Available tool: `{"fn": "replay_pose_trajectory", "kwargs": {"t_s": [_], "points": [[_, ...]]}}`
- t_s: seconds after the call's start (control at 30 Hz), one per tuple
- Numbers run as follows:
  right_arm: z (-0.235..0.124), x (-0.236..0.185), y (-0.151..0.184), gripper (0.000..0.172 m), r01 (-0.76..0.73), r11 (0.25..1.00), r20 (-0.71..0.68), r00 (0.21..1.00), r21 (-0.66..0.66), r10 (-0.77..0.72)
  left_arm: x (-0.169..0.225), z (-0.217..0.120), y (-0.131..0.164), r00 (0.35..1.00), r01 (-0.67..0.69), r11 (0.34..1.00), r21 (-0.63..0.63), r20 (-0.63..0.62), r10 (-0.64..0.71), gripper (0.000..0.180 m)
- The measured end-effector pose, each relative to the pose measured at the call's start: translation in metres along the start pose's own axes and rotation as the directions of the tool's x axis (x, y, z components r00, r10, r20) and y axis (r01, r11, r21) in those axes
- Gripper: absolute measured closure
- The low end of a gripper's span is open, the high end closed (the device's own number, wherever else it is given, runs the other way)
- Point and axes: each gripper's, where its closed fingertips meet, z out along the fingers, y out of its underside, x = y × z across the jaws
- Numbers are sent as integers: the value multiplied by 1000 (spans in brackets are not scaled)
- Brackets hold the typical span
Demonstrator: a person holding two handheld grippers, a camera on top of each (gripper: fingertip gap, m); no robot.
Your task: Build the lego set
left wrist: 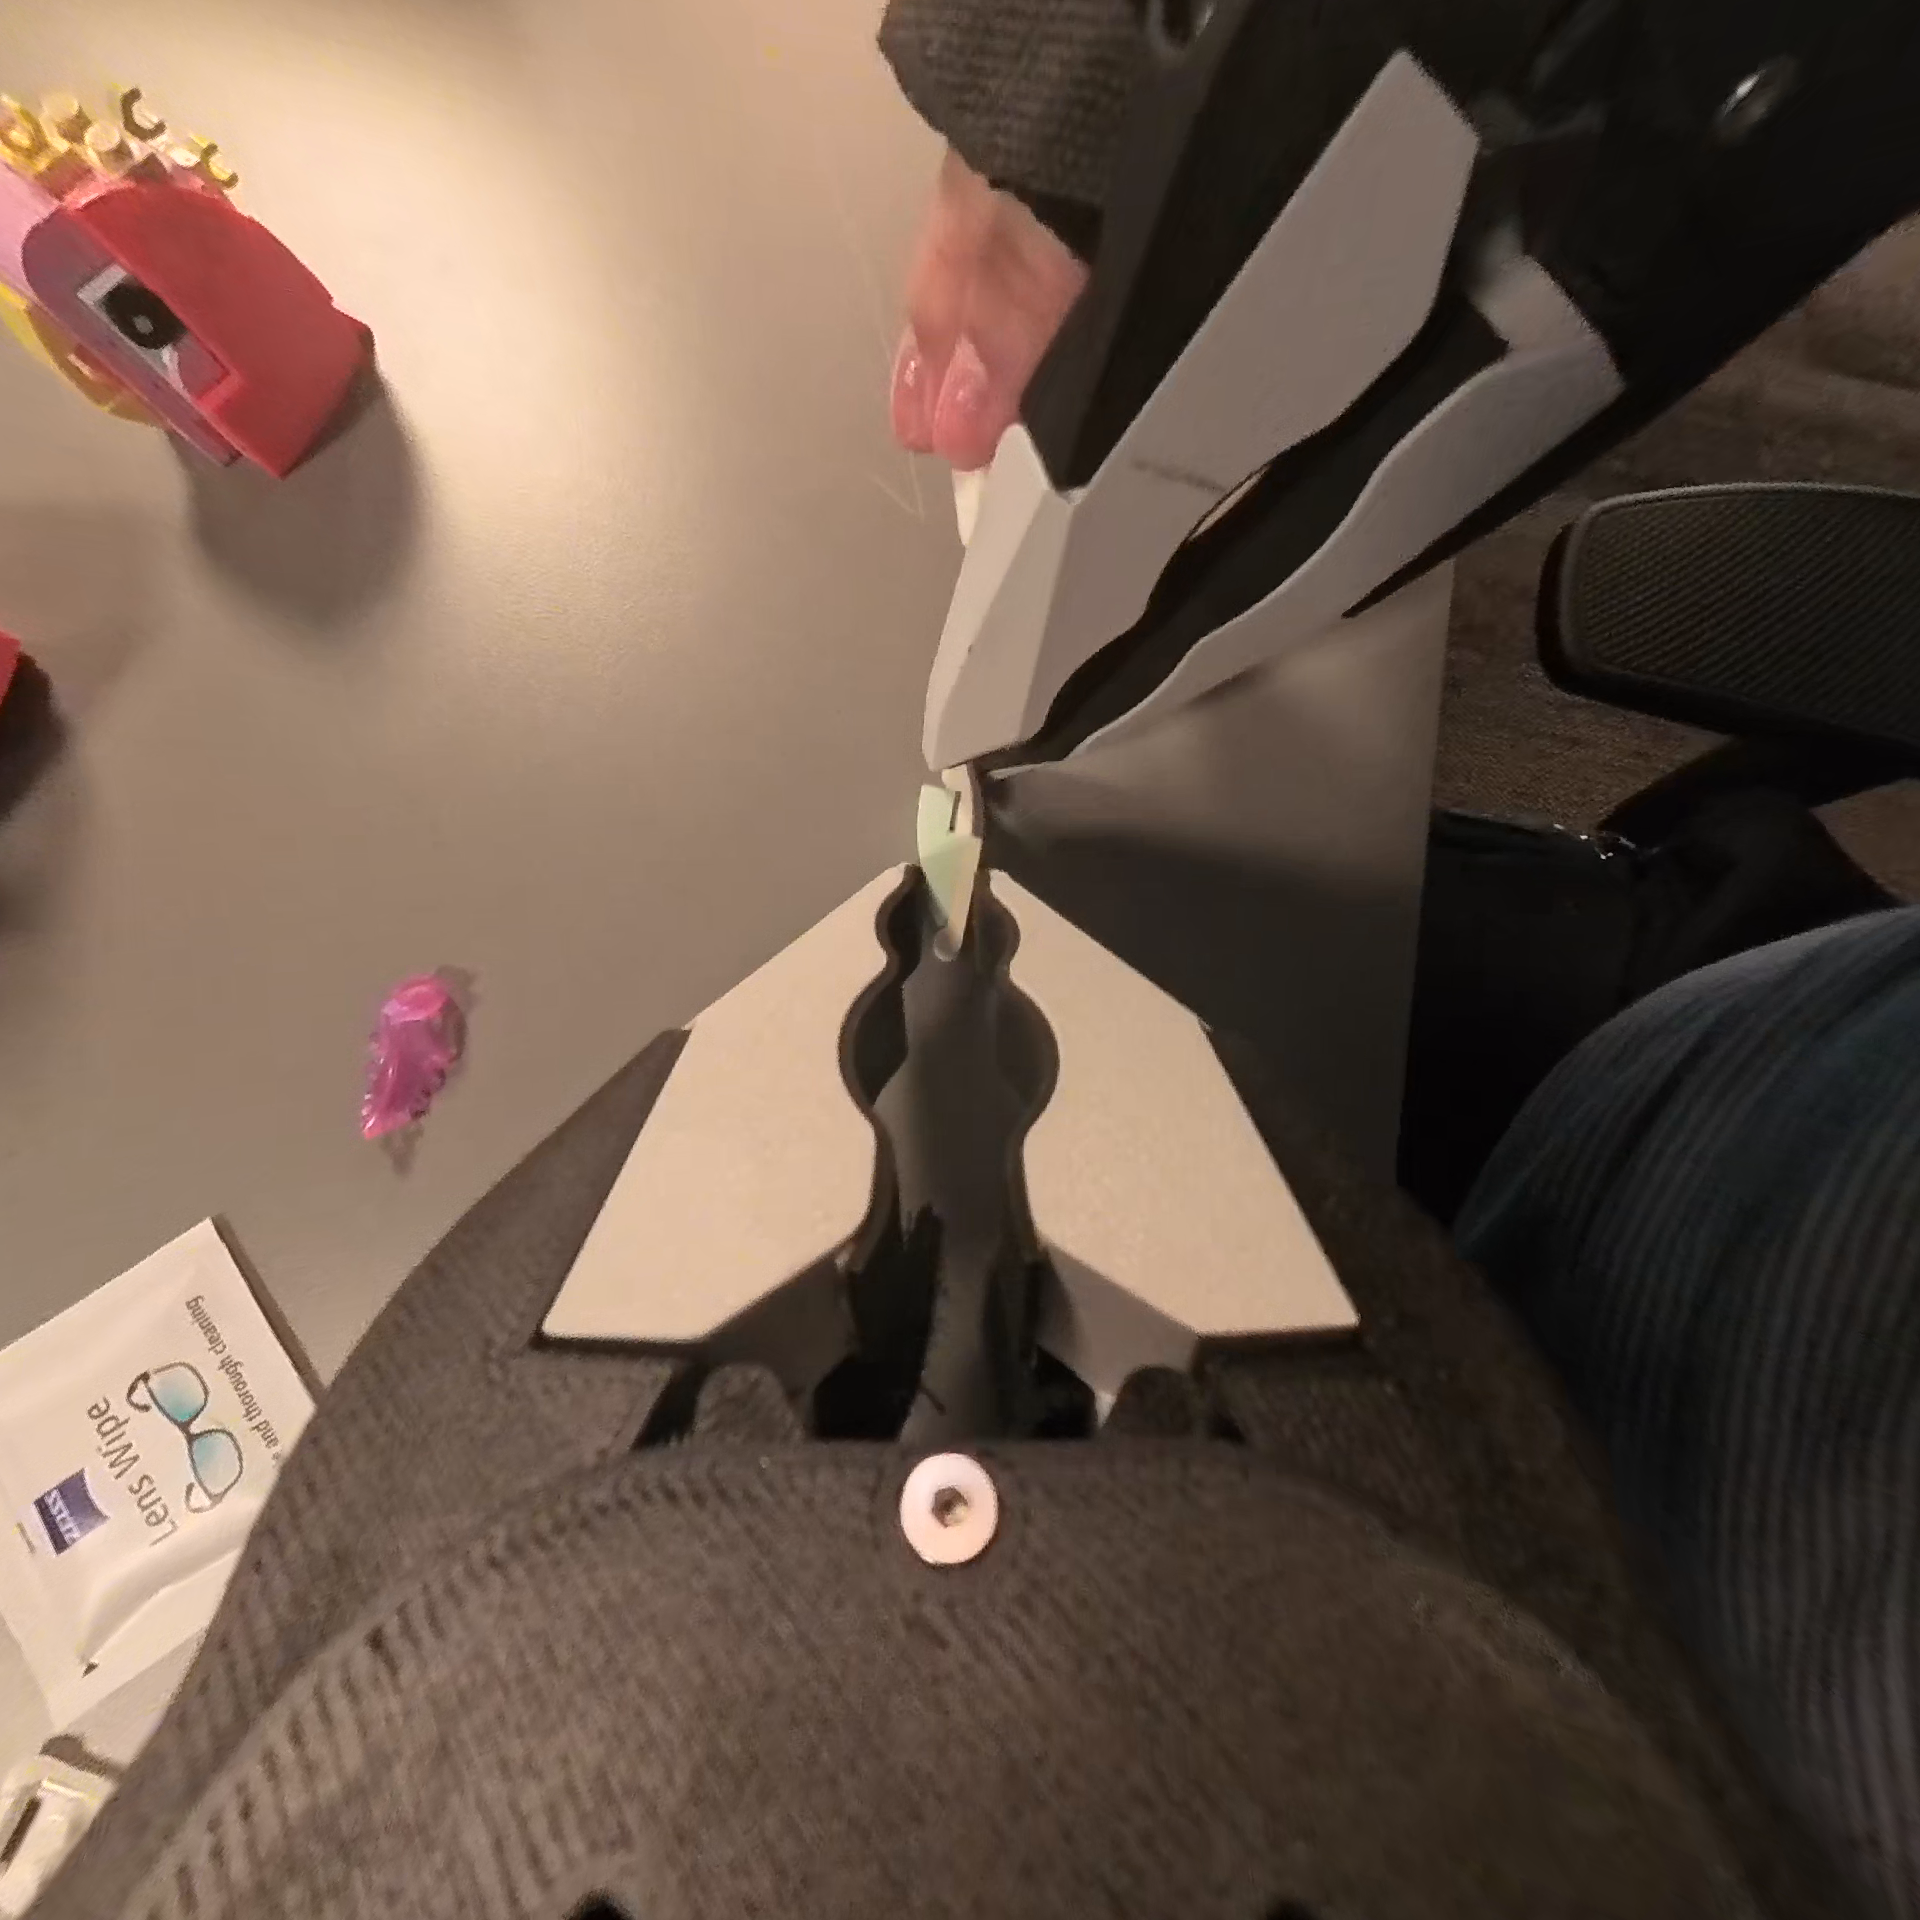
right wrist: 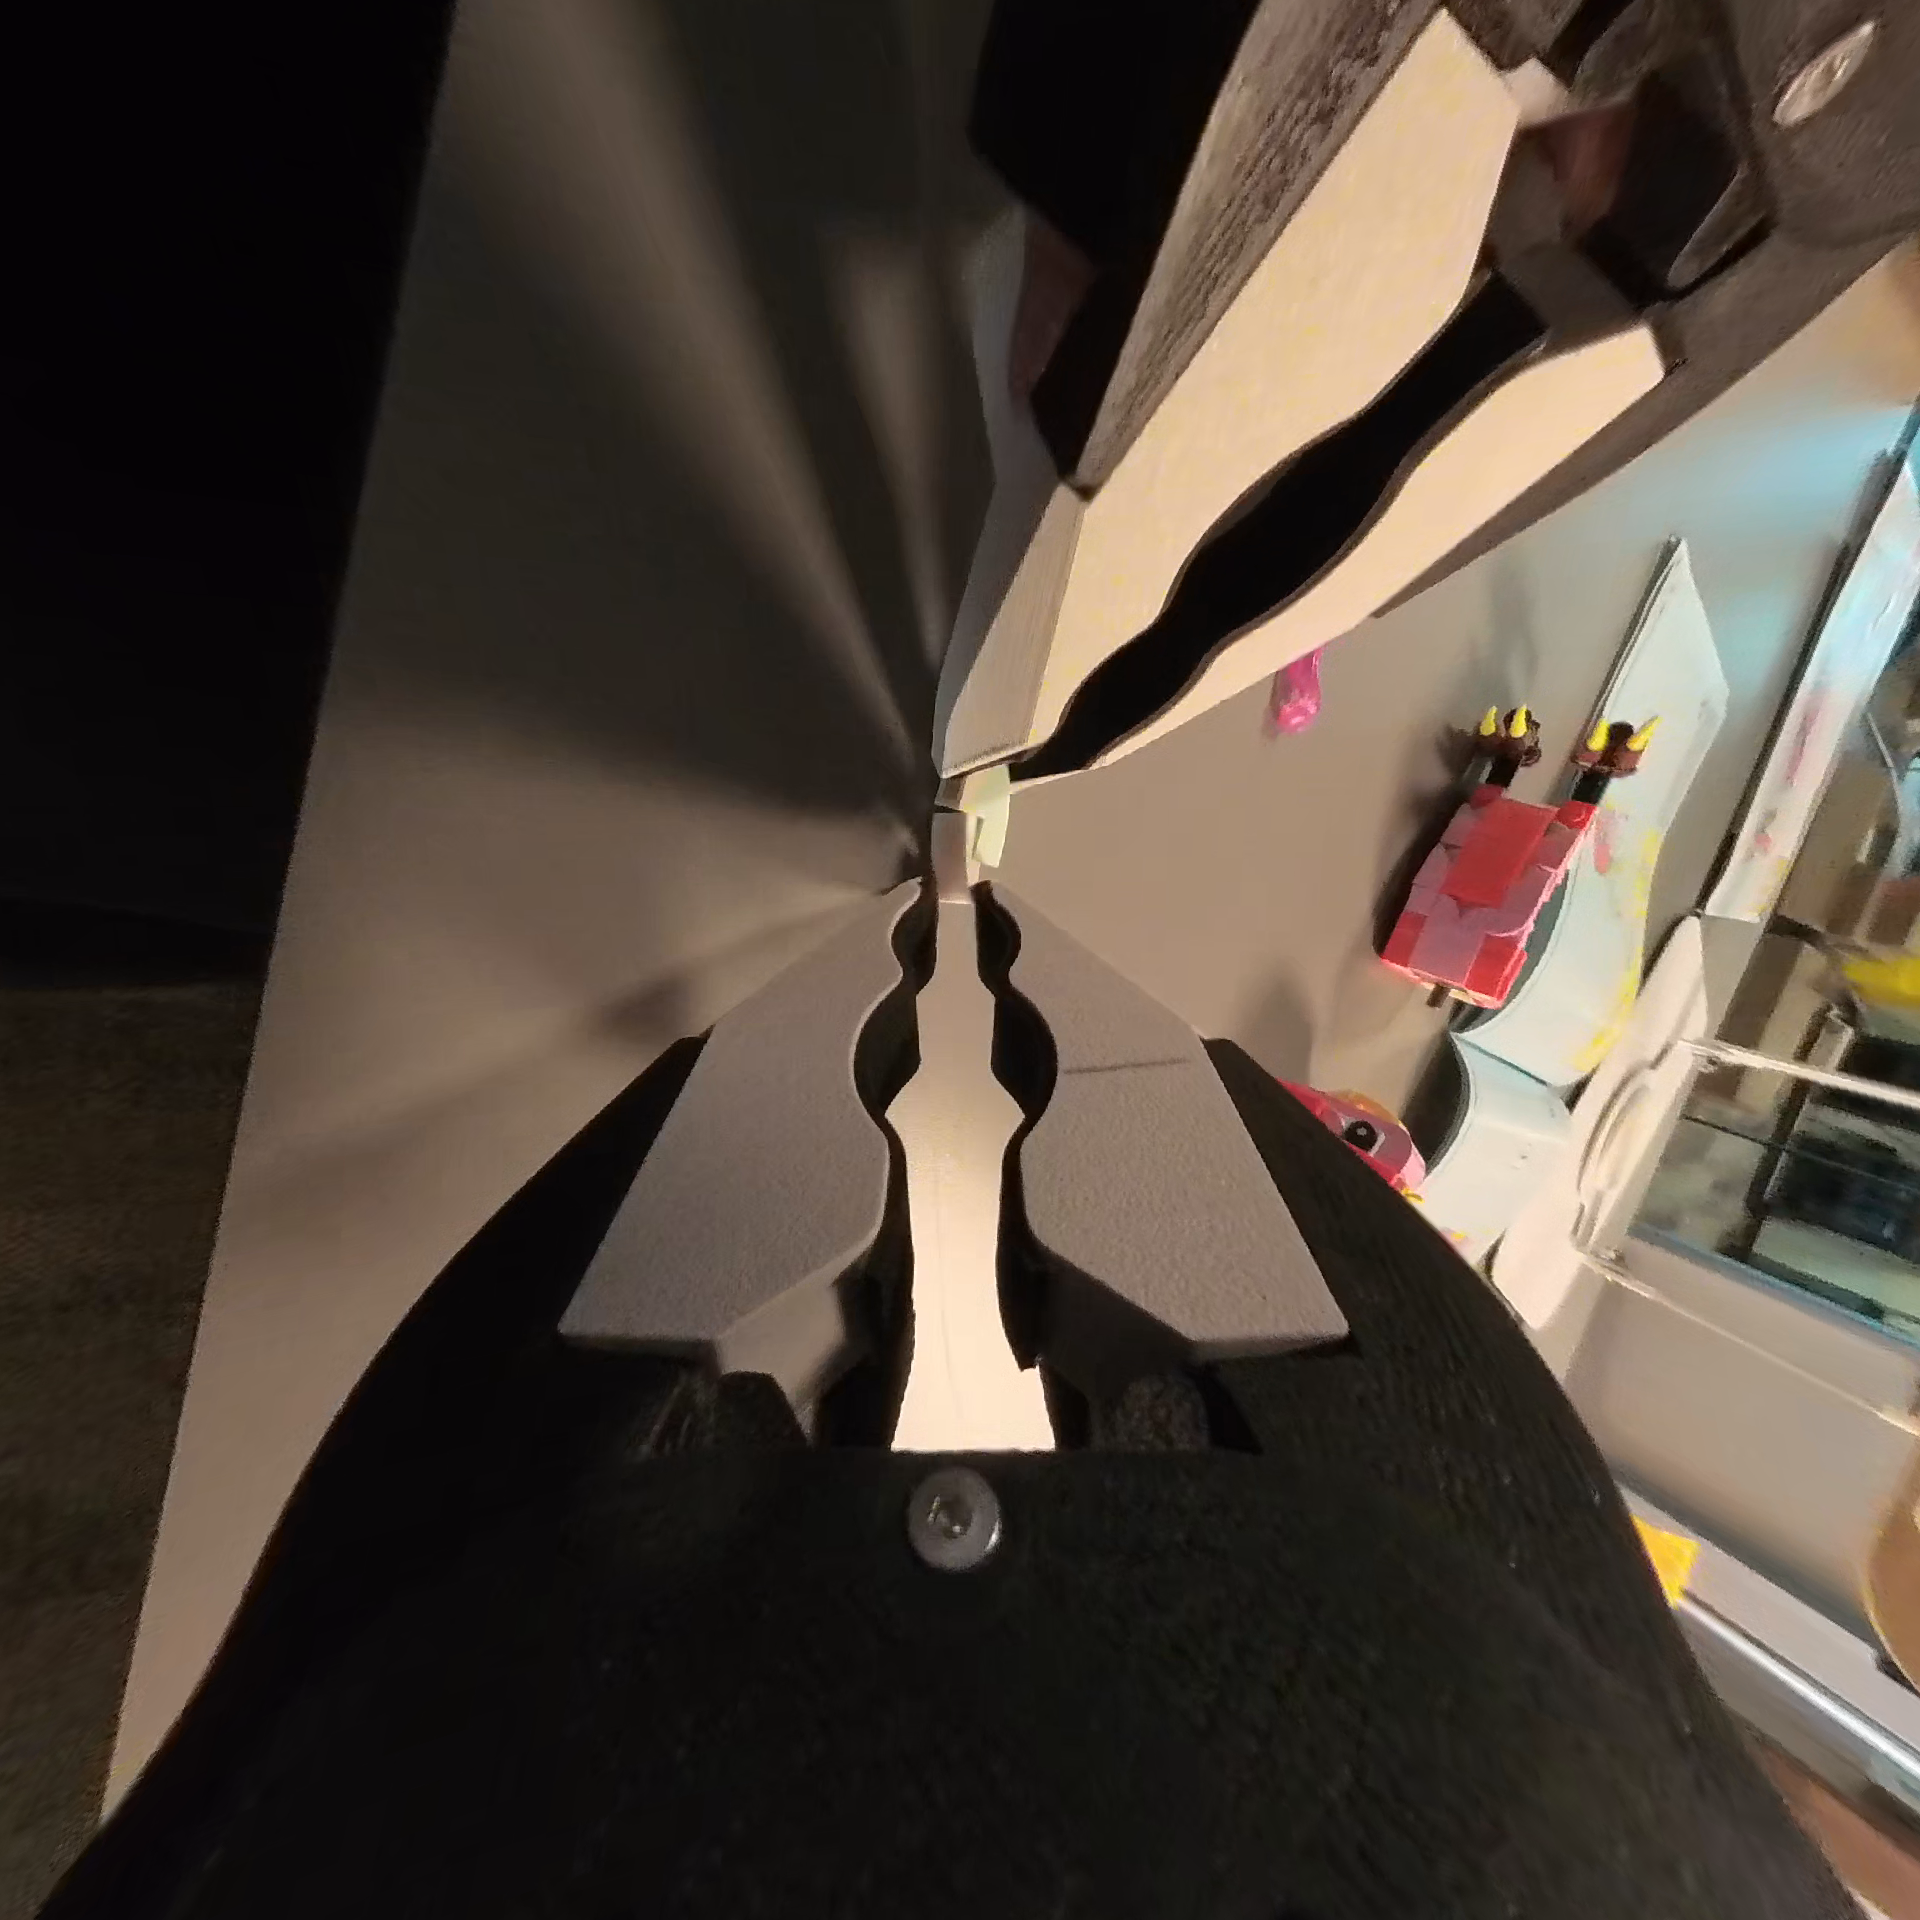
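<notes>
Grey gripper fingers fill the foreground of both wrist views, and between the two tools hangs one tiny pale-green-and-white plastic piece, held in the air above the counter near its edge on the person's side. From the left wrist view, the left gripper has its tips nearly together and pinches the lower end of the piece, while the right gripper comes down from the upper right, steered by a hand, and nips the top end. Small, stiff and light by the look of it, the piece probably has smooth faces and offers little to hold; a pinch across its flat sides, close to each end, seems the safest purchase, since a slip could flick it away. Only the left wrist view shows a translucent pink piece lying alone toward the middle of the counter, a white wipe sachet at the near left, a red brick-built model toward the far left, and a blue-trousered leg beyond the counter's edge. Only the right wrist view, where the right gripper closes on the white end, shows the model's horned top, white paper sheets and a clear plastic case at the counter's far side.
</notes>
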Motion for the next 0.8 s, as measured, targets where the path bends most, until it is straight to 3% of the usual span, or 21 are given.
{"fn": "replay_pose_trajectory", "kwargs": {"t_s": [0.43,0.8], "points": [[0,4,1,157,-80,996,-6,997,-32,80,0,1,-1,999,35,999,6,12,-35,172],[-2,-1,-4,155,-335,938,210,927,84,312,0,1,-1,1000,31,999,12,5,-31,172]]}}
